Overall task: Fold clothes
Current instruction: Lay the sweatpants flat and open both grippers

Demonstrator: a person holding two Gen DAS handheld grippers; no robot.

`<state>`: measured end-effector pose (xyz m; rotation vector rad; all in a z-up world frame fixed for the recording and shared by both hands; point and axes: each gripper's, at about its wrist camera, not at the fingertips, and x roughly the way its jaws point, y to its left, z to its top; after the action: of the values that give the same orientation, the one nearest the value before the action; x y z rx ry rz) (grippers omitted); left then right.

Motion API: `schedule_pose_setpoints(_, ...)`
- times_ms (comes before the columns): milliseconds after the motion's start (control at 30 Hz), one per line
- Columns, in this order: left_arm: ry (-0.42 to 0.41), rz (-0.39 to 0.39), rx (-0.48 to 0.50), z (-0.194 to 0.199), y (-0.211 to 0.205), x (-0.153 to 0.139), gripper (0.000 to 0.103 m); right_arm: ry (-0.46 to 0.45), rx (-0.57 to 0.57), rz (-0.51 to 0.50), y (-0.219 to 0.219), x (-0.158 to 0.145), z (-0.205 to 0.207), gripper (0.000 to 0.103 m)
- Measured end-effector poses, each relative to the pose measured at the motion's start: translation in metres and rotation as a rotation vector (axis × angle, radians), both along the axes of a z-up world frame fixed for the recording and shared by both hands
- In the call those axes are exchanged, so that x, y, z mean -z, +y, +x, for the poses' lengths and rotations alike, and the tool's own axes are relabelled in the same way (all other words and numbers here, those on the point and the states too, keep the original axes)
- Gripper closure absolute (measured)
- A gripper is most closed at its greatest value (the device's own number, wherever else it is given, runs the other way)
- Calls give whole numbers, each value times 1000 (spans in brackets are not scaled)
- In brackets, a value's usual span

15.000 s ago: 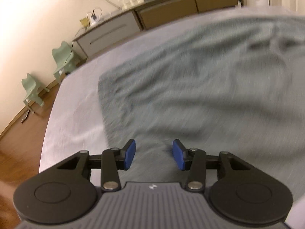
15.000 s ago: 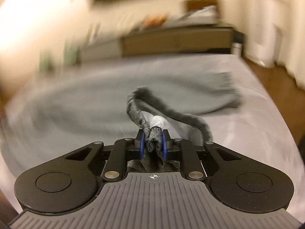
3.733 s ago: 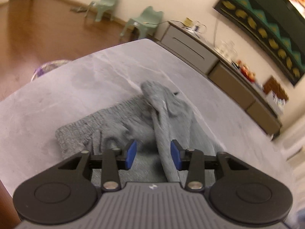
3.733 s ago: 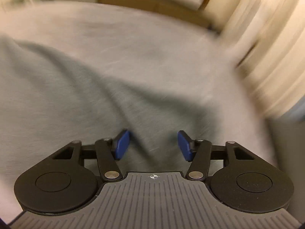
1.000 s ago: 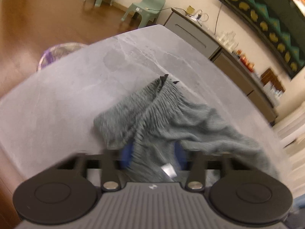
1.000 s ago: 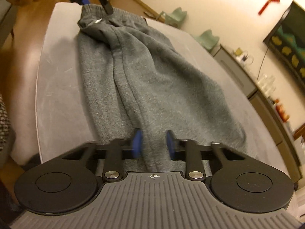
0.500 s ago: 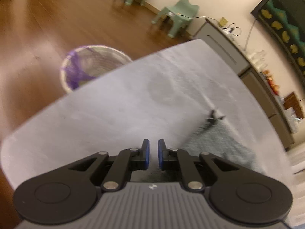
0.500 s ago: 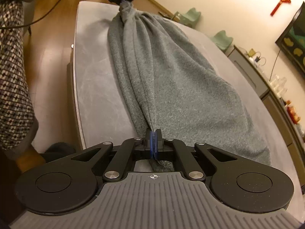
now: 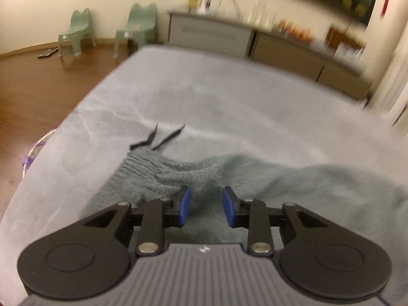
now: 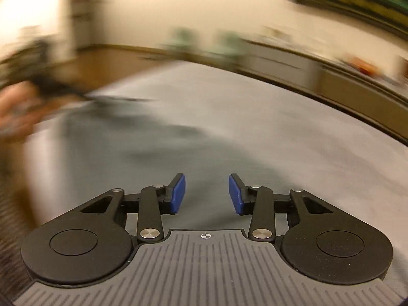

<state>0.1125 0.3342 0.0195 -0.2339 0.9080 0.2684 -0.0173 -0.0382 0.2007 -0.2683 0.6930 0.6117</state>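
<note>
Pants [image 9: 255, 178]: grey fleece, lying flat on the surface [image 9: 229, 107], waistband end bunched w/ ribbing, creased.
Drawstring [image 9: 158, 137]: two dark ends splayed out past waistband.
Left gripper [image 9: 205, 205]: released, jaws apart, nothing held, low over waistband.
Right gripper [image 10: 207, 193]: released, empty, over surface; view heavily blurred.
Hand [image 10: 15, 109]: far left in right view, blurred.

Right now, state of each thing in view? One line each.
left gripper: open, empty, over the pants' waistband end.
right gripper: open, empty, above the table.
pants: lying loose and rumpled on the table, not folded.
drawstring: untied, ends splayed on the table.
table: pants lie across its near part.
</note>
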Motion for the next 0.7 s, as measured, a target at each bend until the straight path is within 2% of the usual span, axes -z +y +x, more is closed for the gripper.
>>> schedule_pose_setpoints(67, 35, -2, -52, 9, 16, 10, 99, 55, 155, -90, -12, 25, 46, 66)
schedule_pose_setpoints(100, 44, 8, -80, 10, 26, 11, 99, 90, 201, -150, -23, 37, 58, 69)
schedule_pose_setpoints(133, 42, 16, -93, 11, 33, 11, 99, 95, 220, -201, -37, 45, 63, 68)
schedule_pose_setpoints(200, 35, 38, -108, 13, 40, 11, 99, 71, 260, -227, -66, 48, 63, 67)
schedule_pose_setpoints(300, 50, 118, -88, 14, 22, 3, 99, 75, 326, -251, -103, 50, 66, 62)
schedule_pose_setpoints(367, -2, 132, -31, 2, 10, -18, 84, 55, 359, -240, -112, 44, 56, 61)
schedule_pose_setpoints(400, -30, 137, -1, -4, 4, -29, 80, 34, 364, -225, -111, 37, 46, 64)
schedule_pose_setpoints(433, -69, 134, 35, -17, -2, -38, 75, 13, 328, -192, -103, 28, 28, 66)
schedule_pose_setpoints(500, -98, 123, 80, -44, -7, -47, 74, 30, 156, -88, -79, 20, -12, 64)
schedule_pose_setpoints(567, -80, 117, 106, -69, -6, -41, 74, 52, -3, -28, -56, 23, -46, 60)
schedule_pose_setpoints(633, 0, 143, 84, -78, 4, -20, 74, 56, 9, -22, -64, 28, -48, 60)
schedule_pose_setpoints(667, 42, 155, 52, -81, 13, -9, 83, 58, 15, -20, -68, 30, -50, 64)
schedule_pose_setpoints(700, 43, 139, 26, -87, 26, -1, 94, 60, 21, -17, -72, 33, -51, 64)
